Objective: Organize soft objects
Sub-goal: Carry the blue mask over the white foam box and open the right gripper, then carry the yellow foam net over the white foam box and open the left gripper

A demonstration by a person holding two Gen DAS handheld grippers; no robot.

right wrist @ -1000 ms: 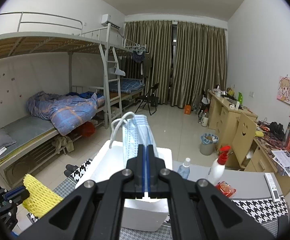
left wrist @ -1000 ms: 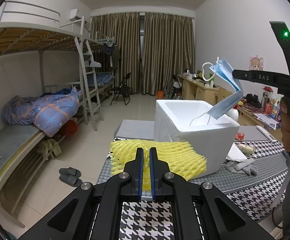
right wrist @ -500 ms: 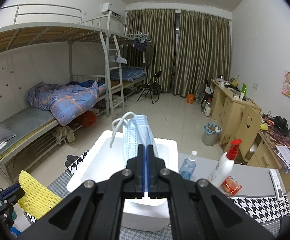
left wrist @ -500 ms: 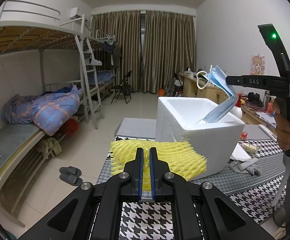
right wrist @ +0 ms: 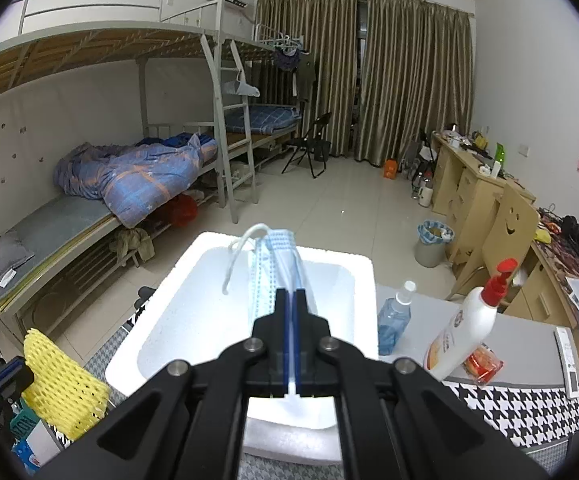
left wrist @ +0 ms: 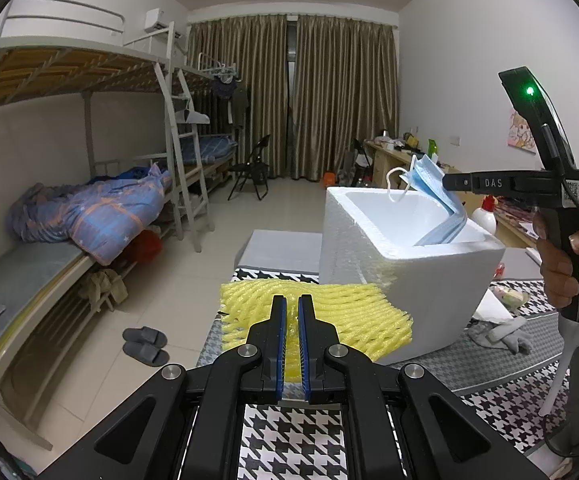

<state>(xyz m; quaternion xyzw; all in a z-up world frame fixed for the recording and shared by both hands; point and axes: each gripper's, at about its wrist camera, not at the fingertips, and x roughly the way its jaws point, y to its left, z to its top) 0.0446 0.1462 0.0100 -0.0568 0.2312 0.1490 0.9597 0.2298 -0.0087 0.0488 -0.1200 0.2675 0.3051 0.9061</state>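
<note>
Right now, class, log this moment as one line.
left gripper: shut on yellow foam net | right gripper: lowering blue face mask into white foam box

A dormitory room. The landmark is a metal bunk bed (right wrist: 137,128) along the left wall. A rumpled blue plaid quilt (right wrist: 145,172) lies on its lower bunk, dark slippers (left wrist: 145,345) sit on the floor beside it, and a black folding chair (right wrist: 309,146) stands past its ladder. Brown curtains (right wrist: 369,80) hang beyond. Across the room from it stand wooden desks (right wrist: 473,184).
</note>
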